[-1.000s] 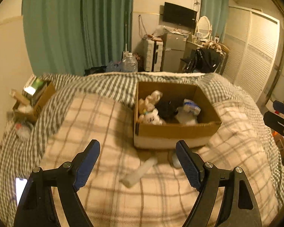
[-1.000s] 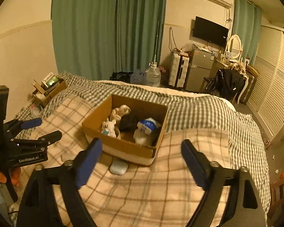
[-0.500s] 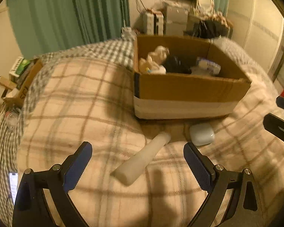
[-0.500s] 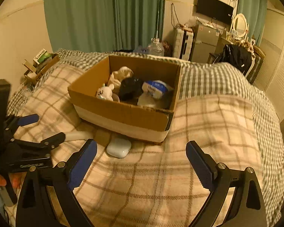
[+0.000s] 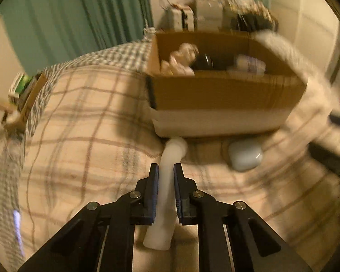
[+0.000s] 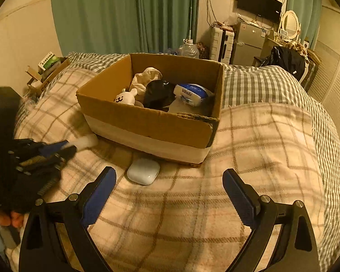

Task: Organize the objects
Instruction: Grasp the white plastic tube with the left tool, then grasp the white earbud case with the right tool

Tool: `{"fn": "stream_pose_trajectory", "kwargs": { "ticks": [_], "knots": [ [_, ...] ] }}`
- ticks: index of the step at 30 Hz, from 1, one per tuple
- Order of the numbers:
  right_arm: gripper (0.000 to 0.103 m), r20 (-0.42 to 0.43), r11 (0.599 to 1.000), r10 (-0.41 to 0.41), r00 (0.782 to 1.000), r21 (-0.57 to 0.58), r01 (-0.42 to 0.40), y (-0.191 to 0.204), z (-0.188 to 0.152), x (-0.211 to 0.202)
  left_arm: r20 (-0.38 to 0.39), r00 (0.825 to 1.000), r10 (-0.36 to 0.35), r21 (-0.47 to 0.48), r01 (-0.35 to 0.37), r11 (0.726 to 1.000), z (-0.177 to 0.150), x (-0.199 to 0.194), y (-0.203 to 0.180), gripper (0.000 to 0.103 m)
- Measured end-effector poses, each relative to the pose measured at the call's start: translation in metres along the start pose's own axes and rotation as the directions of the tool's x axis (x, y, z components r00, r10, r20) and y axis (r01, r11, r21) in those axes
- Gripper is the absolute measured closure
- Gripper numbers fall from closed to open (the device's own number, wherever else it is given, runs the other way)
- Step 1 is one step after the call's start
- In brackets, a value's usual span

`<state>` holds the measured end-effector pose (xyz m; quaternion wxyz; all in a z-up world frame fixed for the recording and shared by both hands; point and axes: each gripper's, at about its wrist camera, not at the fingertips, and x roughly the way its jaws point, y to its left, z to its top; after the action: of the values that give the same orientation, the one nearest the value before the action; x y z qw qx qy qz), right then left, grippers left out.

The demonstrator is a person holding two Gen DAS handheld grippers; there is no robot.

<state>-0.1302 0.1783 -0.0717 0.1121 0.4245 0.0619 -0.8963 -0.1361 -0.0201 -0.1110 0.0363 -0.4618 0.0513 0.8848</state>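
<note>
Left gripper (image 5: 166,170): it was shut tight on the white tube (image 5: 164,195) — the blue pads squeezed both sides near the tube's middle. The tube lay on the plaid blanket (image 5: 79,124), its far end touching the bottom of the cardboard box (image 5: 219,95).
White case (image 6: 143,170): it sat on the blanket just in front of the box, near the tube's far end, with nothing holding it.
Right gripper (image 6: 168,187): it was wide open and held nothing, hanging over the blanket close behind the case.
What could go wrong: the tube looked soft and smooth, so it might slip or bend when lifted; its far end might bump the box wall.
What changed: half a second before, the left gripper was wide open above the tube — now it had come down and closed on it. The right gripper had moved nearer the case.
</note>
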Motion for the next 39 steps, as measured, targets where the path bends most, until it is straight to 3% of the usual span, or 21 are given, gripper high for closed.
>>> {"fn": "stream_pose_trajectory", "kwargs": {
  "ticks": [4,7,10,13,17,22,24,30,39],
  "knots": [
    [0.008,-0.028,1.000,0.011,1.000,-0.023,-0.012,0.015,0.008,0.013,0.060,0.998,-0.025,-0.075,0.030,0.997,0.007,-0.025,0.014,0.091],
    [0.008,-0.096,0.999,0.036,0.995,-0.031,-0.039,0.032,0.011,0.038,0.075,0.996,-0.044,-0.101,0.051,0.994,0.010,-0.033,0.019,0.091],
    [0.008,-0.134,1.000,0.005,0.991,-0.028,-0.009,0.046,0.009,0.065,0.072,0.997,-0.026,-0.104,0.033,0.994,0.007,-0.027,0.022,0.091],
    [0.020,-0.182,1.000,-0.010,0.983,-0.006,0.009,0.047,0.004,0.087,0.046,0.998,-0.040,-0.120,0.045,0.992,0.003,-0.015,0.026,0.091],
    [0.021,-0.224,0.999,0.017,0.974,0.035,-0.009,0.043,0.001,0.106,0.025,0.998,-0.060,-0.129,0.063,0.990,-0.002,-0.005,0.030,0.091],
    [0.036,-0.283,0.999,0.024,0.959,0.033,-0.015,0.047,-0.003,0.129,0.023,0.996,-0.082,-0.154,0.085,0.984,-0.007,-0.002,0.034,0.091],
    [0.051,-0.281,1.000,0.016,0.960,0.020,-0.011,0.049,-0.005,0.127,0.025,0.996,-0.080,-0.153,0.083,0.985,-0.007,-0.003,0.033,0.091],
    [0.051,-0.259,1.000,0.010,0.966,0.013,-0.007,0.047,-0.012,0.105,0.041,0.997,-0.066,-0.153,0.071,0.986,-0.012,-0.014,0.029,0.091],
    [0.051,-0.118,0.999,0.013,0.993,-0.038,-0.018,0.051,-0.017,0.017,0.070,0.995,-0.064,-0.163,0.075,0.984,-0.017,-0.044,0.020,0.091]
  ]
}}
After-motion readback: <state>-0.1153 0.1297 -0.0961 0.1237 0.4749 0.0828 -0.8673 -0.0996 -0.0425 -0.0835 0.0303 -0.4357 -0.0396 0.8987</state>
